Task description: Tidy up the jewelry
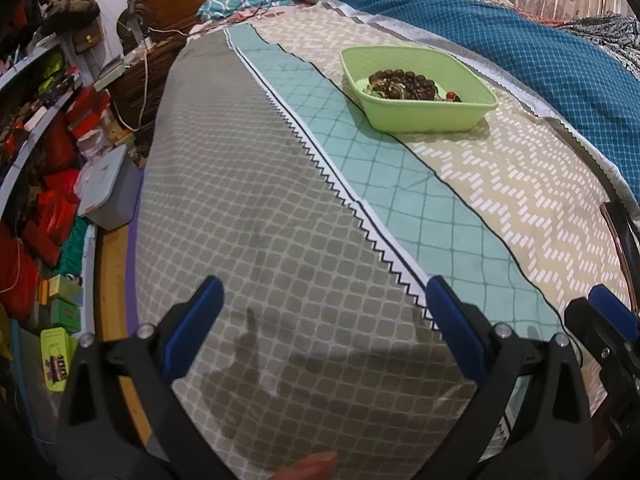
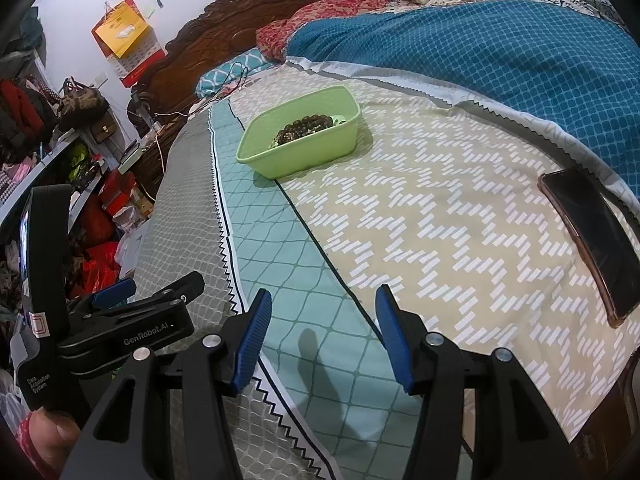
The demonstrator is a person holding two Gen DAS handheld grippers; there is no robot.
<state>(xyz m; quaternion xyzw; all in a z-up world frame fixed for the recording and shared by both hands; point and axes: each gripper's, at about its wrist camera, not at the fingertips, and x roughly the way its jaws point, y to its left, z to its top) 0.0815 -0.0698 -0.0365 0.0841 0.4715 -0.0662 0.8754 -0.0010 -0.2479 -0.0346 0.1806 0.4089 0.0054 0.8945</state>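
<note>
Left hand-held gripper [image 1: 324, 328] wide open, empty | right hand-held gripper [image 2: 324, 336] same

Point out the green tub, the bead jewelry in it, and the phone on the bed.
green tub [image 2: 304, 156], right wrist view, its near outer wall.
bead jewelry [image 1: 404, 82], left wrist view, the dark bead pile.
phone [image 2: 592, 236], right wrist view, its dark screen.
</note>
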